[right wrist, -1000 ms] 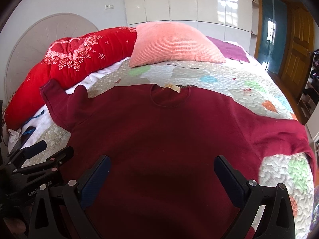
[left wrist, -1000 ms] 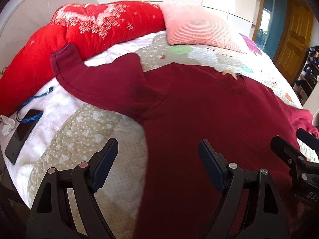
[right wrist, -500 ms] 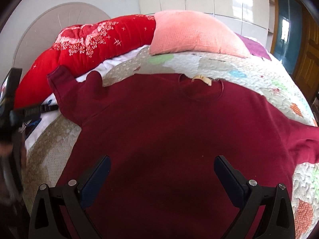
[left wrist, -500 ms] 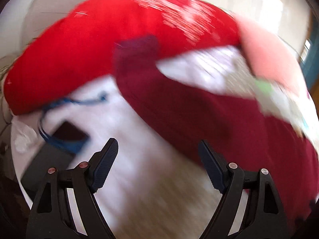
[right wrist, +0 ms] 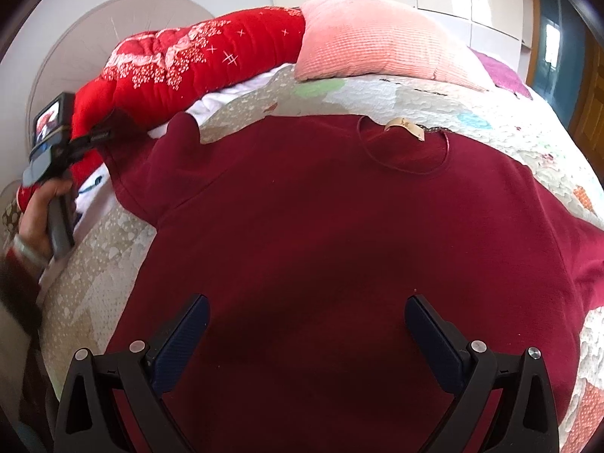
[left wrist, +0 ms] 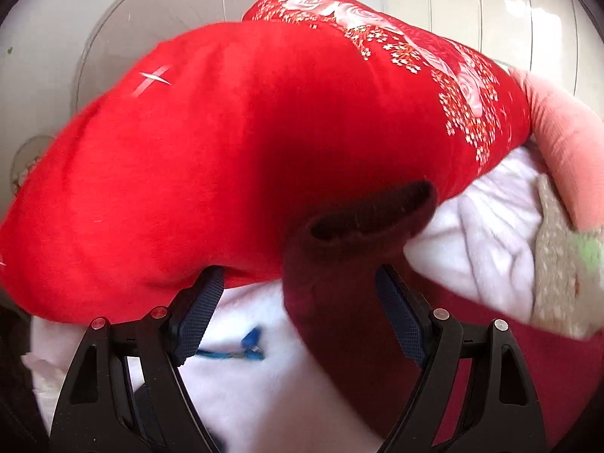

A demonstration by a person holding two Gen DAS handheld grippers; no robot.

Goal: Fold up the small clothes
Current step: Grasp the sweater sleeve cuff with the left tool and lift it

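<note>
A dark red sweater point(right wrist: 339, 226) lies spread flat on the bed, neck label away from me. Its left sleeve reaches up to the red quilt, and the open cuff point(left wrist: 370, 219) shows close up in the left wrist view. My left gripper point(left wrist: 298, 275) is at that cuff, its jaws closing, with the sleeve lying between them nearer the right pad point(left wrist: 400, 321); neither pad presses on it. In the right wrist view the left gripper point(right wrist: 94, 136) sits at the sleeve end. My right gripper point(right wrist: 305, 302) hovers open over the sweater's lower body.
A rolled red quilt point(left wrist: 226, 132) and a pink pillow point(right wrist: 370, 41) lie along the head of the bed. A blue cord point(left wrist: 241, 349) rests on the white sheet by the left fingers. A patchwork cover point(right wrist: 490, 113) shows around the sweater. A hand point(right wrist: 37, 207) holds the left gripper.
The left gripper swept left from the sweater's side to the sleeve cuff by the red quilt, and its jaws narrowed a little. The right gripper sank slightly toward the sweater.
</note>
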